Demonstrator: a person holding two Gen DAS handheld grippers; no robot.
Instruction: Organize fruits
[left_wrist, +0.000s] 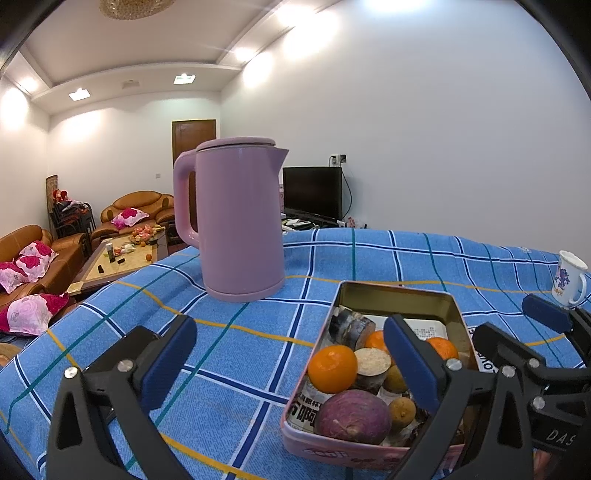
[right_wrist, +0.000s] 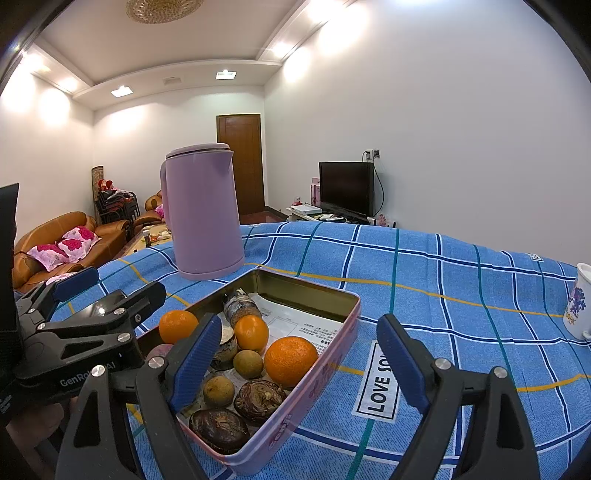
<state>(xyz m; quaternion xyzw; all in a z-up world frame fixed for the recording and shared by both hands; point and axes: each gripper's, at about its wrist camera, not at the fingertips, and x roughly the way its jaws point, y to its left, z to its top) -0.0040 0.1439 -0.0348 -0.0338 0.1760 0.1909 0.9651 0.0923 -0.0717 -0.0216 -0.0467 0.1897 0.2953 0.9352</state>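
On the blue checked cloth (right_wrist: 424, 258), near the pink kettle (right_wrist: 201, 210), fruit lies gathered in the tin (right_wrist: 314, 295): oranges (right_wrist: 291, 360), longans (right_wrist: 248, 363). Left gripper (left_wrist: 290, 365) and right gripper (right_wrist: 299, 362) both hover with fingers spread wide, carrying nothing. This fits sorting finished or fruit about to be lifted out; which one, the scene leaves unsettled.

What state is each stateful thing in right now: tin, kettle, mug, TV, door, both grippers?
Tin: open, no lid, fruit inside.
Kettle: upright, lid closed.
Mug: upright.
TV: screen dark.
Door: closed.
Left gripper: open, empty.
Right gripper: open, empty.

Checked cloth (right_wrist: 461, 280): kettle (right_wrist: 201, 214), tin (right_wrist: 314, 354), mug (right_wrist: 580, 302).
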